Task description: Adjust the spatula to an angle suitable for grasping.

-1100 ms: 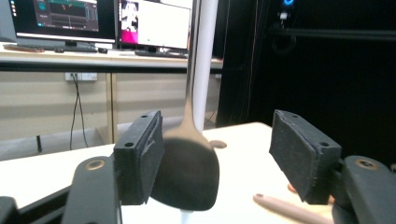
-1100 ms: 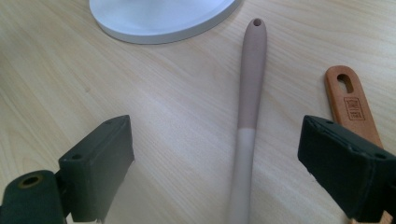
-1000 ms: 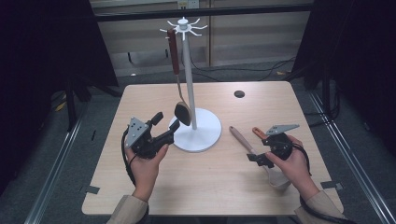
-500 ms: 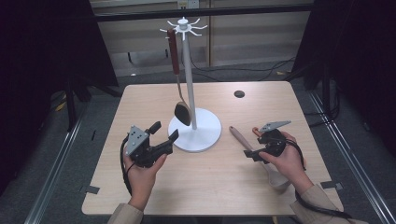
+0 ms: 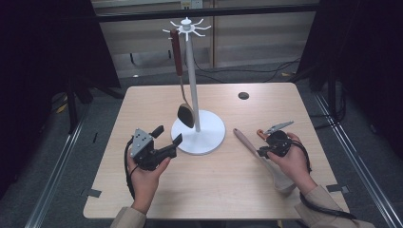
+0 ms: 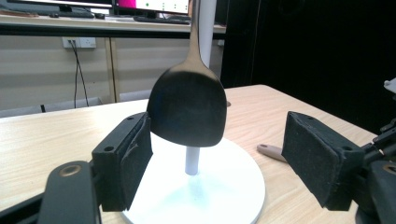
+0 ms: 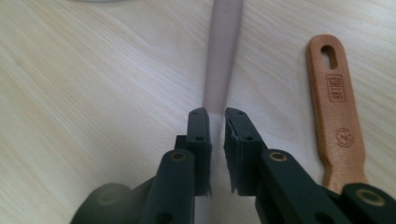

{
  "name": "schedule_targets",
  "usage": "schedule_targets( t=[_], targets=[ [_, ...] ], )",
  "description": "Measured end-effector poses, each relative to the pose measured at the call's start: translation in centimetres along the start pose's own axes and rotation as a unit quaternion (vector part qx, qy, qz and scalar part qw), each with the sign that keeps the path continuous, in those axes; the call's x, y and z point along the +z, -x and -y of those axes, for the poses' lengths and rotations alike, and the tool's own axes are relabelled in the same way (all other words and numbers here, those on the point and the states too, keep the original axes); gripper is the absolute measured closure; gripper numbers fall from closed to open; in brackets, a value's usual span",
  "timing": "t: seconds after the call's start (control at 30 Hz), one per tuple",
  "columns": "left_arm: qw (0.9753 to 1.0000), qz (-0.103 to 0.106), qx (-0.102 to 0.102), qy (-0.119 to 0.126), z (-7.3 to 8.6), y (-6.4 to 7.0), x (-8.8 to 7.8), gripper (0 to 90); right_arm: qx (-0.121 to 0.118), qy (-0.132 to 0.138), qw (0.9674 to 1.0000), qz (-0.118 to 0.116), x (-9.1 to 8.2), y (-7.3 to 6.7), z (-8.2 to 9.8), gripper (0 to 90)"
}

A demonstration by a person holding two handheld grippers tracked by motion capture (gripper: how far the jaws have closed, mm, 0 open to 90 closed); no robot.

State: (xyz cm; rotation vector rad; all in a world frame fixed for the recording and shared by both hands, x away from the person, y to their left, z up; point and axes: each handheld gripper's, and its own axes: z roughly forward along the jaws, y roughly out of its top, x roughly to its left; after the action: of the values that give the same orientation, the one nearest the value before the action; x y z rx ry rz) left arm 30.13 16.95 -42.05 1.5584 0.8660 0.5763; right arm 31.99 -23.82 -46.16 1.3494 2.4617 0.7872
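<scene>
Right gripper [image 5: 264, 151] low over the table's [image 5: 209, 190] right half, near the front edge, jaws just closed in on the pale grey utensil handle [image 5: 248, 142]. In the right gripper view, pads [image 7: 201, 140] drawn narrow with the handle [image 7: 223, 56] pinched between them, its length running away from the jaws toward the far side. Wide end of that pale utensil [image 5: 284, 183] flat on the wood, partly under the right hand [image 5: 291, 161]. Just beside it on the right, an orange wooden handle [image 7: 334, 107] with a slotted hole at its far end, lying flat, apart from the jaws.

Left gripper [image 5: 167, 140] held at the table's left half, pointing toward the white stand [image 5: 198, 135], jaws just eased further apart and standing wide with nothing clamped. In the left gripper view, dark spatula blade [image 6: 187, 109] hanging between and beyond the two pads [image 6: 133, 158]; contact with the left pad impossible to tell. Spatula [image 5: 184, 111] suspended from a hook at the top of the stand, red-brown grip uppermost, blade just above the round white base, beside the pole. Left hand [image 5: 142, 175] wrapped under the gripper body.

Small dark disc [image 5: 243, 95] on the far right part of the table, well apart from both hands.
</scene>
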Motion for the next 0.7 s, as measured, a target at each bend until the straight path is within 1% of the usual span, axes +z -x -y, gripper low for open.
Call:
schedule_targets(
  t=[0.03, 0.07, 0.1, 0.17, 0.2, 0.23, 0.27, 0.3, 0.33, 0.4, 0.43, 0.5, 0.53, 0.57, 0.6, 0.63, 0.7],
  targets=[
    [1.0000, 0.000, 0.000, 0.000, 0.00, 0.00, 0.00, 23.8, 0.000, 0.000, 1.0000, 0.000, 0.00, 0.00, 0.00, 82.9],
    [1.0000, -0.001, 0.004, -0.002, 0.00, 0.00, 0.06, 23.7, -0.003, -0.009, 1.0000, 0.001, 0.12, 0.01, 0.03, 86.3],
    [1.0000, -0.002, 0.002, -0.001, -0.01, 0.03, 0.09, 23.7, -0.010, -0.015, 0.9998, 0.005, 0.20, 0.04, 0.06, 87.0],
    [1.0000, -0.001, 0.002, -0.001, -0.03, 0.02, 0.08, 23.7, -0.016, -0.023, 0.9995, 0.015, 0.43, 0.07, 0.18, 86.5],
    [1.0000, -0.002, -0.003, 0.004, -0.05, 0.05, 0.15, 23.7, -0.017, -0.022, 0.9994, 0.020, 0.46, 0.14, 0.23, 85.6],
    [1.0000, -0.002, -0.003, 0.004, -0.05, 0.05, 0.15, 23.7, -0.017, -0.022, 0.9994, 0.020, 0.46, 0.14, 0.23, 85.6],
    [1.0000, 0.000, -0.001, 0.003, -0.05, -0.05, 0.15, 23.7, -0.012, -0.028, 0.9990, 0.033, 0.51, 0.18, 0.34, 85.5],
    [1.0000, 0.002, -0.004, 0.005, -0.01, -0.05, 0.21, 23.7, -0.012, -0.028, 0.9990, 0.033, 0.51, 0.18, 0.34, 85.5],
    [1.0000, 0.001, 0.000, 0.001, 0.01, -0.14, 0.23, 23.7, -0.008, -0.028, 0.9990, 0.033, 0.54, 0.26, 0.44, 85.5],
    [1.0000, 0.003, -0.001, 0.000, 0.06, -0.08, 0.52, 23.7, -0.017, -0.036, 0.9984, 0.039, 0.75, 0.44, 0.73, 85.1],
    [1.0000, 0.003, -0.001, 0.000, 0.06, -0.08, 0.52, 23.7, -0.017, -0.036, 0.9984, 0.039, 0.75, 0.44, 0.73, 85.1],
    [1.0000, 0.006, -0.001, 0.001, 0.04, 0.03, 0.67, 23.7, -0.017, -0.036, 0.9988, 0.027, 0.84, 0.45, 0.74, 87.9],
    [1.0000, 0.007, 0.003, -0.001, 0.03, 0.02, 0.71, 23.7, -0.019, -0.035, 0.9989, 0.026, 0.86, 0.41, 0.74, 87.8],
    [1.0000, 0.004, -0.003, 0.002, 0.01, 0.21, 0.85, 23.7, -0.026, -0.034, 0.9990, 0.015, 0.91, 0.50, 0.75, 89.7],
    [1.0000, 0.004, -0.003, 0.002, 0.01, 0.21, 0.85, 23.7, -0.026, -0.034, 0.9990, 0.015, 0.91, 0.50, 0.75, 89.7],
    [1.0000, 0.008, 0.000, 0.002, 0.01, 0.16, 0.83, 23.7, -0.024, -0.033, 0.9991, 0.010, 0.94, 0.52, 0.74, 90.0],
    [1.0000, 0.009, 0.000, 0.002, 0.00, 0.14, 0.81, 23.7, -0.027, -0.033, 0.9991, 0.007, 0.97, 0.48, 0.72, 90.0]
  ],
)
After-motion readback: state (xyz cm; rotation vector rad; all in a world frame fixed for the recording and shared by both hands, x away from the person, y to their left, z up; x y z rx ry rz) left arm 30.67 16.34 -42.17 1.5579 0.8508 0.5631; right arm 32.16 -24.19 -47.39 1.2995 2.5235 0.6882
